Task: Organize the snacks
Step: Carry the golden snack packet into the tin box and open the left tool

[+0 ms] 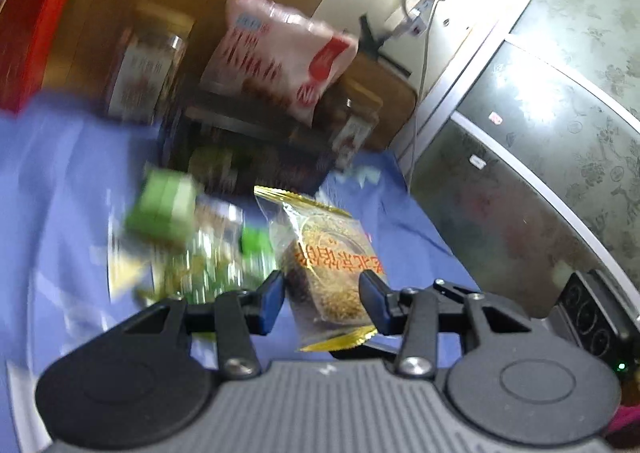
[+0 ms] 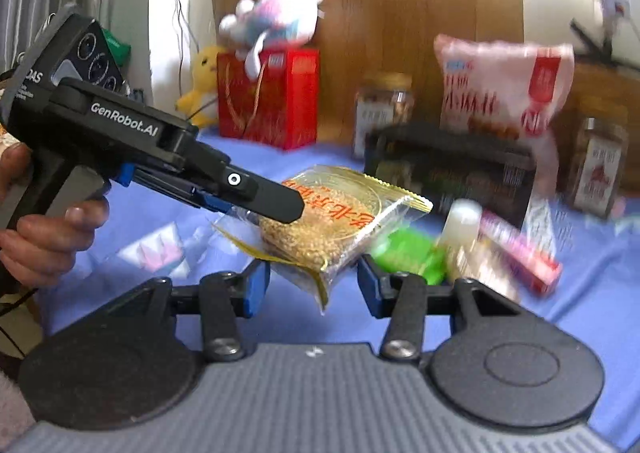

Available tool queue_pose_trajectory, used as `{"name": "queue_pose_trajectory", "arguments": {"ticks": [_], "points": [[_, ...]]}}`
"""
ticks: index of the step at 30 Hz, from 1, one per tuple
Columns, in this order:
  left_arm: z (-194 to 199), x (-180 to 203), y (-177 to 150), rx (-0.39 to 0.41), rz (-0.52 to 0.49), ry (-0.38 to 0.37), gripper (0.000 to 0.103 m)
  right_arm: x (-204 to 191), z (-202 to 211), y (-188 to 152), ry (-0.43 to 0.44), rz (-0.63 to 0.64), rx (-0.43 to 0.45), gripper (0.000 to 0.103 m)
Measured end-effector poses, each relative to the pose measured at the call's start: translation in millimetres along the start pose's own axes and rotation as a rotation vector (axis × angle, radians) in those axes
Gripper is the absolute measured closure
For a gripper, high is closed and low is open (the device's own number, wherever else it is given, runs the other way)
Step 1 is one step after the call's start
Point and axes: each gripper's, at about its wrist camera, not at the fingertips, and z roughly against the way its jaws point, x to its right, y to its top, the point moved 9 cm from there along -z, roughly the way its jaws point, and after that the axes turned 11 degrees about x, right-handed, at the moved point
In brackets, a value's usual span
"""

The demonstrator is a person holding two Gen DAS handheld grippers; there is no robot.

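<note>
Holding the sesame-snack packet [image 2: 332, 225] off the blue cloth [image 2: 592, 293], the left tool [image 1: 322, 295] is pinching it at one side; the packet is hanging in the air with its lower corner between the right tool's [image 2: 312, 285] spread fingers, which are not pressing it. A clean handover, in this reading, calls for the right tool closing squarely on that corner before the left lets go; the black basket [image 2: 452, 173] looks the likely destination. Both tools are pointing slightly downward, the person's hand [image 2: 44, 237] wrapping the left handle.
</note>
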Motion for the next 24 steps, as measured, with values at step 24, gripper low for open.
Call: {"name": "queue_pose_trajectory", "arguments": {"ticks": [24], "points": [[-169, -34, 102, 0.035, -0.038, 0.098, 0.058, 175, -99, 55, -0.318, -0.17, 0.064, 0.041]]}}
